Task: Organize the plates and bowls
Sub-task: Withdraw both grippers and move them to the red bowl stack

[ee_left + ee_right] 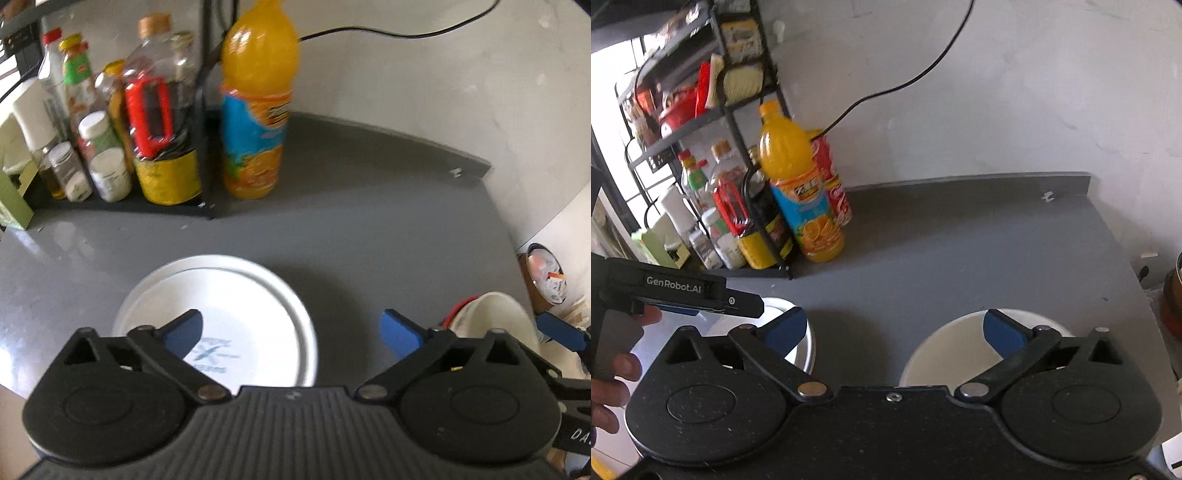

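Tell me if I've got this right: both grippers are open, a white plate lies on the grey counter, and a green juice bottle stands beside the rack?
Nearly. The bottle beside the rack holds orange juice, not green, as the left wrist view shows. The left gripper and right gripper are open, and the white plate lies on the grey counter.

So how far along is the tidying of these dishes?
Nothing looks done yet. The white plate and the cream bowl sit apart on the grey counter. Both the left gripper and the right gripper hover open and hold nothing. Stacking is all left.
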The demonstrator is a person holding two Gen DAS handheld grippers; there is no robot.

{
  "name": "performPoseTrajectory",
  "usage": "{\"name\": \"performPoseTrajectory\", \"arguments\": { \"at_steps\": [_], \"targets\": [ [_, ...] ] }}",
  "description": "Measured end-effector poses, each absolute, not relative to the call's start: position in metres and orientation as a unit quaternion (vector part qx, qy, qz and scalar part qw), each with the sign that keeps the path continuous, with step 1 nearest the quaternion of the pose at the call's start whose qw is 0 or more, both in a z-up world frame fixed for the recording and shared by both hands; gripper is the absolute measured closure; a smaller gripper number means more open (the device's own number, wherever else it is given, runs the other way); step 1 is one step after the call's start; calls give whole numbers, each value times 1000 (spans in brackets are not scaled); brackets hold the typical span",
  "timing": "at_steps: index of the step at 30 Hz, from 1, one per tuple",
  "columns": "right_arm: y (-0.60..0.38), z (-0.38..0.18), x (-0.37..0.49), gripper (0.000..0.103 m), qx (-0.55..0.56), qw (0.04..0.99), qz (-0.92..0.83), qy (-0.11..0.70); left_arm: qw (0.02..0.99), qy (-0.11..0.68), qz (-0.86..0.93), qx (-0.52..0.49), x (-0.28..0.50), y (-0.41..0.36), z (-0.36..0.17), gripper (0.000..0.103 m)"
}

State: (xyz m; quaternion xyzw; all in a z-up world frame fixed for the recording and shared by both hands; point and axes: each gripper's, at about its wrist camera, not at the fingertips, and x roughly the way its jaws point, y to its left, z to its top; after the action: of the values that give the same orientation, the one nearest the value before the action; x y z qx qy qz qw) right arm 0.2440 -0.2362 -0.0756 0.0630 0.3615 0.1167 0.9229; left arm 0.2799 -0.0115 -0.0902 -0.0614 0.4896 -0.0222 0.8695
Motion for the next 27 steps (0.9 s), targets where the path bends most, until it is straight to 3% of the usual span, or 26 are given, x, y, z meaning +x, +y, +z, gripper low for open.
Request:
{"name": "performPoseTrajectory", "arguments": {
  "at_steps": [13,27],
  "targets": [
    [-323,-75,238,0,85,928,114,345,878,473,3,-68,270,-81,-88,0],
    [-371,-100,237,0,122,895,119,412,858,512,-19,-41,274,-137,-104,0]
  ]
}}
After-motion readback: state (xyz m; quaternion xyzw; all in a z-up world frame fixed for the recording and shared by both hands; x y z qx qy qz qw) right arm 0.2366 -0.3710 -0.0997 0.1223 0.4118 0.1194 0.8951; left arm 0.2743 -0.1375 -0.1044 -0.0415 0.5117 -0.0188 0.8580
